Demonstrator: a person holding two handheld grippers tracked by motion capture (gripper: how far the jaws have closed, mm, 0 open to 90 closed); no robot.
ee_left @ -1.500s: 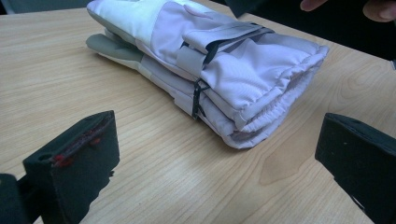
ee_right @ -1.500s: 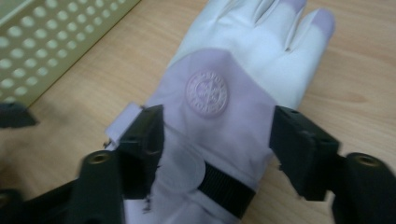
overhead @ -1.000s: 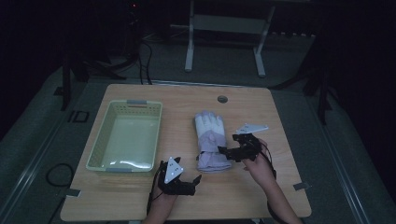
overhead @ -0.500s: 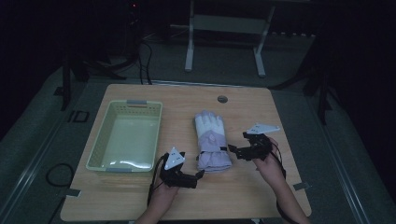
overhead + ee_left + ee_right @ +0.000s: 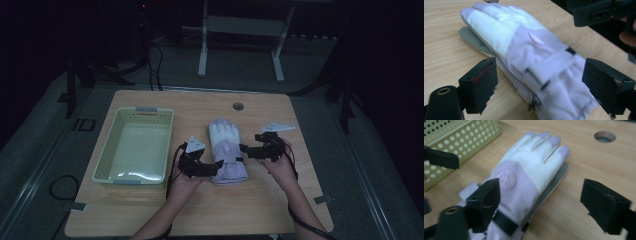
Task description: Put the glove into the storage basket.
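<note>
A white and lilac glove (image 5: 227, 147) lies flat on the wooden table (image 5: 300, 200), fingers pointing away and cuff toward me. My left gripper (image 5: 216, 166) reaches in from the left at the cuff. In the left gripper view its jaws stand wide on either side of the glove's cuff (image 5: 554, 75), the pads clear of the cloth; they have just been closing. My right gripper (image 5: 246, 150) comes in from the right at the wrist. Its jaws are open and have also just been closing, one over the glove (image 5: 529, 162) and the other over bare wood.
A pale green perforated basket (image 5: 107, 155) stands left of the glove, its wall (image 5: 461, 135) close to the left gripper. A round hole (image 5: 238, 106) sits in the table beyond the glove's fingers. The table's near part is bare wood.
The left gripper has moved away from me and to the right, up to the glove's cuff. The right gripper has shifted only slightly beside the glove's right edge.
</note>
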